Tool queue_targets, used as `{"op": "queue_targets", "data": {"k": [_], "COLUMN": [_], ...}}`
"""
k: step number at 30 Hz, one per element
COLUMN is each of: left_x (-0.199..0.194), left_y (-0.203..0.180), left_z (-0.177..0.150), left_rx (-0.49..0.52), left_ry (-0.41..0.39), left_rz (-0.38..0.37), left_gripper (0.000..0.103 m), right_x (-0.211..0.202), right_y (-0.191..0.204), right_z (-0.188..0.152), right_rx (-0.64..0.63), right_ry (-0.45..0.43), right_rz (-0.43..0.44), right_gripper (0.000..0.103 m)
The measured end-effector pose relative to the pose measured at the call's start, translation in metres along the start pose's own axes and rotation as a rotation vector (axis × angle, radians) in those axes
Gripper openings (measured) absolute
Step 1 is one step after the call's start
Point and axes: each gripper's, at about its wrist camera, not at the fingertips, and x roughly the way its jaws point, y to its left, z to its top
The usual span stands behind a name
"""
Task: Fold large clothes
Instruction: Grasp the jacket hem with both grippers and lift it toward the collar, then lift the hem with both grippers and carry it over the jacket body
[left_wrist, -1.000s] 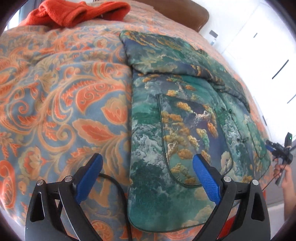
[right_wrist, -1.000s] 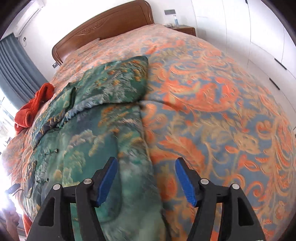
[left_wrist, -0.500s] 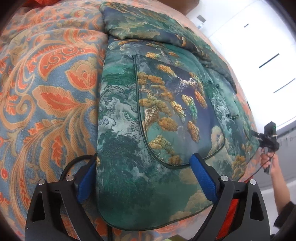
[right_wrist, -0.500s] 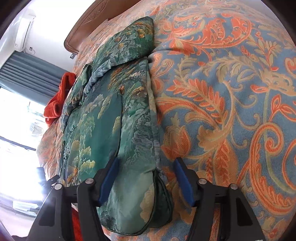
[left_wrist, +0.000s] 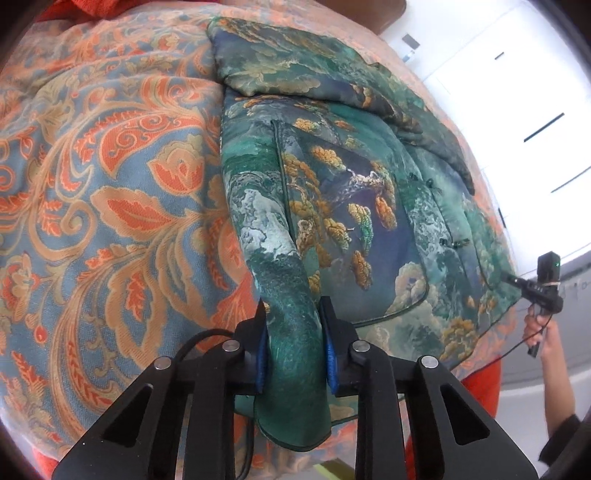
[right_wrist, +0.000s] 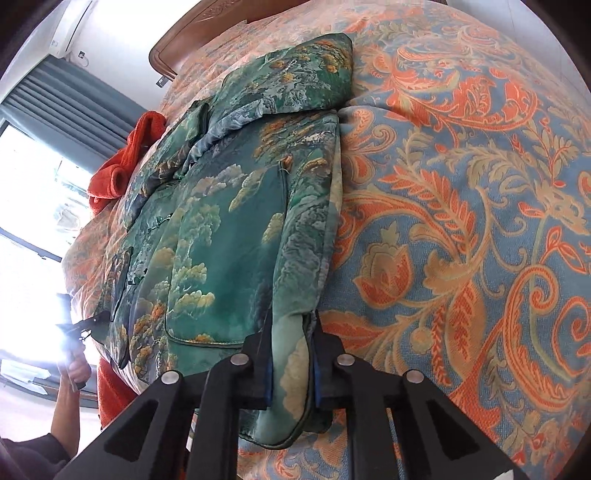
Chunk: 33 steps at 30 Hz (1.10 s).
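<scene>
One green jacket (left_wrist: 332, 221) is lying flat on the bed (left_wrist: 110, 184), with its near hem by the near edge of the bed. Its sleeves are looking already folded in across the chest, so the sides seem done. I think the big fold, near hem up to the far collar, is still left to do.

The left tongs (left_wrist: 293, 343) are pinching the near left corner of the jacket. The jaws have just been closing, and now the blue pads (left_wrist: 261, 356) are pressing on a thick bunch of the green cloth between them. The right tongs (right_wrist: 291, 365) are doing the same at the near right corner of the jacket (right_wrist: 229, 229). Those jaws have also just been closing, and now they are squeezing the cloth tight. So both near corners are being held, and I think the person is getting ready to lift the hem and carry it to the far end.

Counting things: one jacket, one bed with a swirly orange and blue cover, one red cloth (right_wrist: 122, 158) lying far away on the bed, near the window. There are two tongs, one in each hand. In each view the other hand (left_wrist: 543, 332) is showing far off at the side, holding its handle.
</scene>
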Motion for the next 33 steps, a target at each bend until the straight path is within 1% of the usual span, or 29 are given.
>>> {"op": "queue_targets", "data": {"k": [6, 13, 19, 27, 33], "left_x": [-0.019, -0.03, -0.025, -0.021, -0.005], "left_y": [-0.018, -0.026, -0.025, -0.021, -0.012], "left_z": [0.004, 0.004, 0.008, 0.006, 0.006], "left_rx": [0.048, 0.083, 0.067, 0.045, 0.023], "left_ry": [-0.044, -0.068, -0.064, -0.057, -0.012], "left_rz": [0.036, 0.076, 0.087, 0.09, 0.104], "left_gripper": [0.016, 0.016, 0.016, 0.016, 0.016], "right_x": [-0.021, -0.04, -0.045, -0.04, -0.032], "right_y": [0.014, 0.028, 0.027, 0.012, -0.004], "right_z": [-0.002, -0.008, -0.016, -0.026, -0.027], "right_rx": [-0.029, -0.072, -0.07, -0.041, 0.008], "right_ry": [-0.042, -0.063, -0.067, -0.039, -0.016], "right_rz": [0.003, 0.013, 0.035, 0.048, 0.082], "right_gripper": [0.013, 0.012, 0.012, 0.012, 0.012]}}
